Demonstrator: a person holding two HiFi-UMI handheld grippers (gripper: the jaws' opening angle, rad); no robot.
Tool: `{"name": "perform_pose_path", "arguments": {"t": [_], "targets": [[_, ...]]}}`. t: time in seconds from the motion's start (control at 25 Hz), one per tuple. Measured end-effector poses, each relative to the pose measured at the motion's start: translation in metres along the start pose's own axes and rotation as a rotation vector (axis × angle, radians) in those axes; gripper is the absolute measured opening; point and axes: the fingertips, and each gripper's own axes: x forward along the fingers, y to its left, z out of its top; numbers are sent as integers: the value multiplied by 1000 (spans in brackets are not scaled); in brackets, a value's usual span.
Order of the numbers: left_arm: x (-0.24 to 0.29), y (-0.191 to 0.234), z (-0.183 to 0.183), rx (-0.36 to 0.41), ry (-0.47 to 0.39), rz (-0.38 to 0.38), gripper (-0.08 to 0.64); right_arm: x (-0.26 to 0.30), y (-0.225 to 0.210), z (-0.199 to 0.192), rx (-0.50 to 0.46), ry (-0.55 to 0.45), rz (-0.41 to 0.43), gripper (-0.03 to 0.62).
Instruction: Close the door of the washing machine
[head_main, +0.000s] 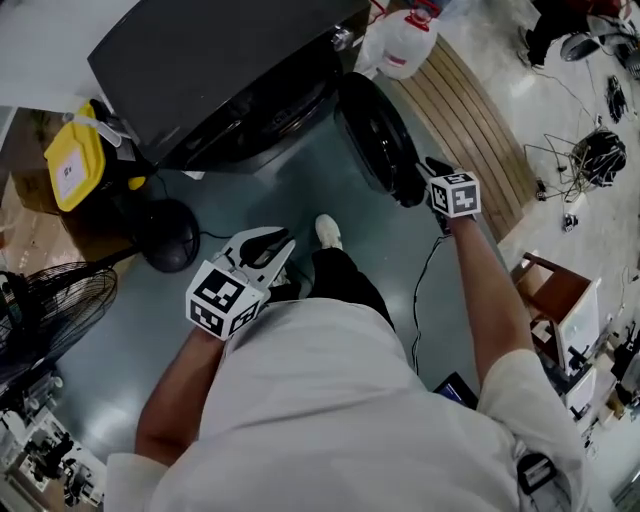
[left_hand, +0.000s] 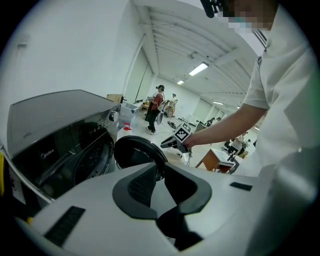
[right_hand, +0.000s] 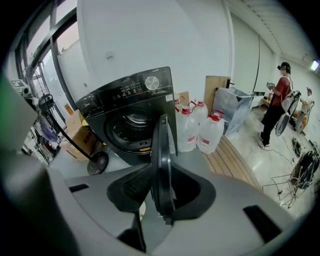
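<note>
While your head camera looks down on the dark washing machine and its round door swung wide open, only the right gripper view shows how that door sits in your right tongs. It stands upright and edge-on between the two pads, which are spread wide on either side of its rim and not clamped on it.

That same view looks past the door into the drum. Bare metal shows there, and whether anything lies inside cannot be told. It also picks out clear jugs with red caps standing on the floor just beside the machine; how full they are is not readable.

Only the head view gives you the yellow canister at the machine's other side and the fan near it.

From the left gripper view you see your right forearm stretched straight out to the door's outer edge. Your left arm is bent and kept close to your body, and your left tongs tilt down toward the machine's front. Their jaws are apart with nothing between them.
</note>
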Motion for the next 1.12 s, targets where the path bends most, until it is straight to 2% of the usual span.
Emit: {"name": "perform_pose_path", "arguments": {"t": [0.4,0.52,1.12], "targets": [[20,5,12,-55,1,58,63,32,-4,-3,-28,75,131,127],[25,5,14,-69,-2,67,63,35,-3,-4,-32,82,159,106],[19,9,9,-106,-33,106,46,37,14,-6,11,78,195,98]]}}
